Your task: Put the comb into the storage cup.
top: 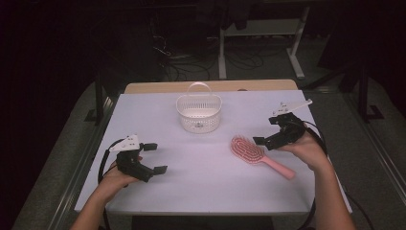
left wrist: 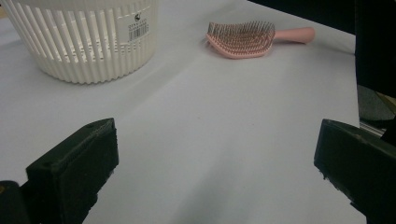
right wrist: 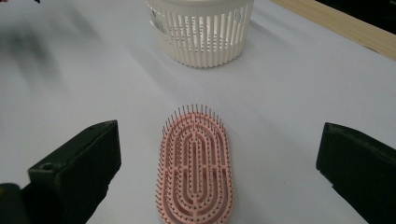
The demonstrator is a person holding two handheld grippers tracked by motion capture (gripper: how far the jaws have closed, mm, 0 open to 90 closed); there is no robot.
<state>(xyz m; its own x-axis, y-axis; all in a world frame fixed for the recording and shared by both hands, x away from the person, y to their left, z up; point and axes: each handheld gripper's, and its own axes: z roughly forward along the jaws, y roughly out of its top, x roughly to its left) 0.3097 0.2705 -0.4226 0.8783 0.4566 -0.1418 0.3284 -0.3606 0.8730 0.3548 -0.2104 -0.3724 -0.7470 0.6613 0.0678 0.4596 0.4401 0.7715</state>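
Observation:
A pink hairbrush (top: pixel 258 156) lies bristles up on the white table, right of centre, its handle pointing to the near right. My right gripper (top: pixel 269 131) hovers open just right of the brush head; in the right gripper view the brush head (right wrist: pixel 195 165) lies between the wide jaws. A white slatted basket (top: pixel 198 112) with a hoop handle stands at the table's far middle. My left gripper (top: pixel 155 157) rests open near the front left, holding nothing; the left gripper view shows the basket (left wrist: pixel 84 42) and the brush (left wrist: pixel 247 38) ahead of it.
The white table top (top: pixel 201 182) ends in a wooden strip (top: pixel 158 87) at the far edge. Beyond it the dark floor holds desk legs (top: pixel 222 52) and loose cables (top: pixel 191 67). A cable trails from each gripper off the table's sides.

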